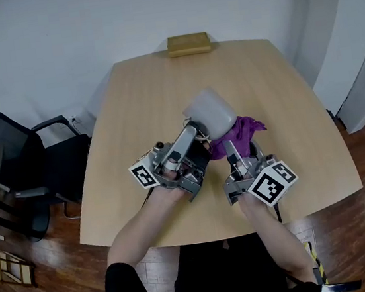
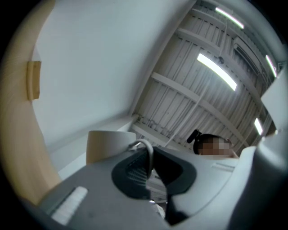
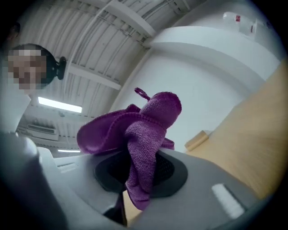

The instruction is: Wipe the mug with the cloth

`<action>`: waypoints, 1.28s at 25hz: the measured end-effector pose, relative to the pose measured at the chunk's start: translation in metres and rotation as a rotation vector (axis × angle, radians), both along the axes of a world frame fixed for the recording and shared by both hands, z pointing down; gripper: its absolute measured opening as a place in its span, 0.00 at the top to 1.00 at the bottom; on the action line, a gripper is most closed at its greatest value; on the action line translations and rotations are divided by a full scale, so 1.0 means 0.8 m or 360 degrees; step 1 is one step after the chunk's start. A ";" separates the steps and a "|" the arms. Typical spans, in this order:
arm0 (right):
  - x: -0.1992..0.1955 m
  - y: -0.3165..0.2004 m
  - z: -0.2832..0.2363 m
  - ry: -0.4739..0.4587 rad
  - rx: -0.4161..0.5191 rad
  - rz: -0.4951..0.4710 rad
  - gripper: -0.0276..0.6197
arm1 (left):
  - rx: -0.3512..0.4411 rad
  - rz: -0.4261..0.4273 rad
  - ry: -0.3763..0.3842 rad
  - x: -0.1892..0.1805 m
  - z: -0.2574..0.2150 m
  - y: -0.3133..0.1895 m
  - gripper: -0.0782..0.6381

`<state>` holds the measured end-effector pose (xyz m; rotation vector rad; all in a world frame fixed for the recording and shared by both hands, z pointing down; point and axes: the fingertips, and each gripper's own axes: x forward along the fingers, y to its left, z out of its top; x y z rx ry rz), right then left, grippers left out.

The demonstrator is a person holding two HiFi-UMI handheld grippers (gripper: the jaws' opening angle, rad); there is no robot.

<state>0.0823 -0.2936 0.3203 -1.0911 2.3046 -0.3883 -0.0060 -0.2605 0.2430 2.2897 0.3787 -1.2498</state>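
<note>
Both forearms reach in over the near edge of the counter (image 1: 130,102), and the grippers sit side by side above its near half. The left gripper (image 1: 195,140) tilts steeply upward, its jaws clamped on the handle (image 2: 145,150) of the pale mug (image 1: 210,113), which is lifted off the wood. The right gripper (image 1: 231,150) angles up more gently and pinches the purple cloth (image 1: 242,131), bunched just beside the mug's right flank; whether they touch I cannot tell. Broad wood stretches beyond and to either side. A tan block (image 1: 188,43) lies at the far edge, and an office chair (image 1: 19,170) stands off the left edge.
</note>
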 end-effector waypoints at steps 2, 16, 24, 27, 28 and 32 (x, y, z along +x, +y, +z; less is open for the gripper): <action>0.000 -0.017 0.031 -0.0009 -0.0191 -0.0016 0.84 | 0.0039 -0.0012 -0.0018 0.002 -0.001 0.004 0.85; -0.022 0.005 0.009 0.0276 0.0024 -0.0044 0.84 | -0.0001 0.0043 0.0088 -0.009 -0.001 -0.003 0.85; 0.035 0.018 -0.018 -0.0064 0.0082 0.0022 0.84 | 0.0034 0.0005 0.0028 -0.007 0.002 -0.006 0.85; 0.013 0.035 -0.042 0.0010 0.0206 -0.0044 0.84 | 0.0015 -0.0007 0.0014 -0.006 0.004 -0.010 0.85; 0.006 0.033 -0.041 0.0036 0.0187 -0.0060 0.83 | 0.0010 -0.0005 0.0012 -0.005 0.005 -0.010 0.85; 0.009 0.009 -0.011 0.0043 0.0022 -0.0047 0.83 | 0.0058 0.0014 -0.0054 0.007 0.005 -0.002 0.85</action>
